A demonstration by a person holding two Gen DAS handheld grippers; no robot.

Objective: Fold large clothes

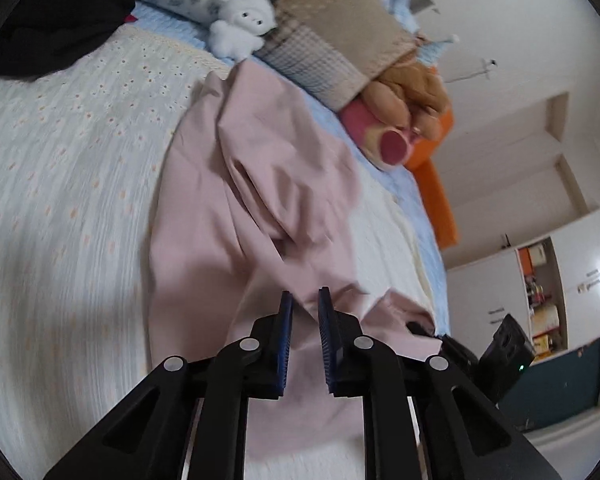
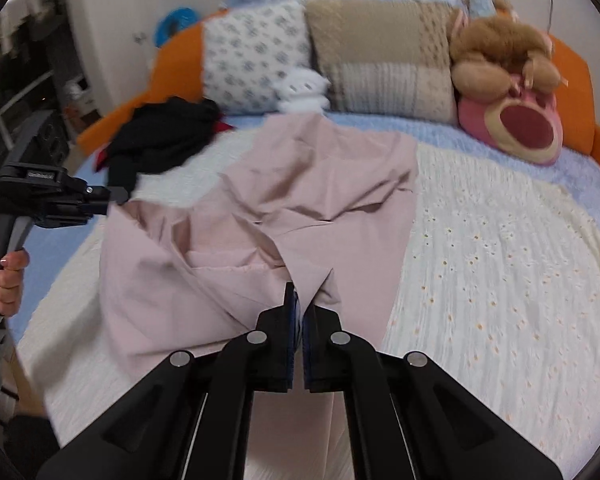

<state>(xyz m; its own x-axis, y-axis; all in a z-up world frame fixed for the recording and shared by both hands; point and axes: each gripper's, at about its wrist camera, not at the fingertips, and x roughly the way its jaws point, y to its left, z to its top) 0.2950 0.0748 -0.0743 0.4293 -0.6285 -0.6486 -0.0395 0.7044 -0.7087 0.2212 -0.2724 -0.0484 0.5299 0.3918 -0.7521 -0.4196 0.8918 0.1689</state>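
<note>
Two tools | left tool (image 1: 305,300): narrow, blue ribbed pads pinching pink garment (image 1: 236,208) edge | right tool (image 2: 299,298): closed on same thin, creased fabric | garment: rumpled, spread across bed (image 2: 500,248) on cream eyelet coverlet | black clothing (image 2: 160,136) heaped near pillows.

A bed (image 2: 500,280) with a cream eyelet cover is filling the frame, a pink garment (image 2: 300,200) lying across its centre. A black garment (image 2: 156,136) is sitting at upper left, while pillows (image 2: 380,60) and plush toys (image 2: 508,92) are lining the top edge.
</note>
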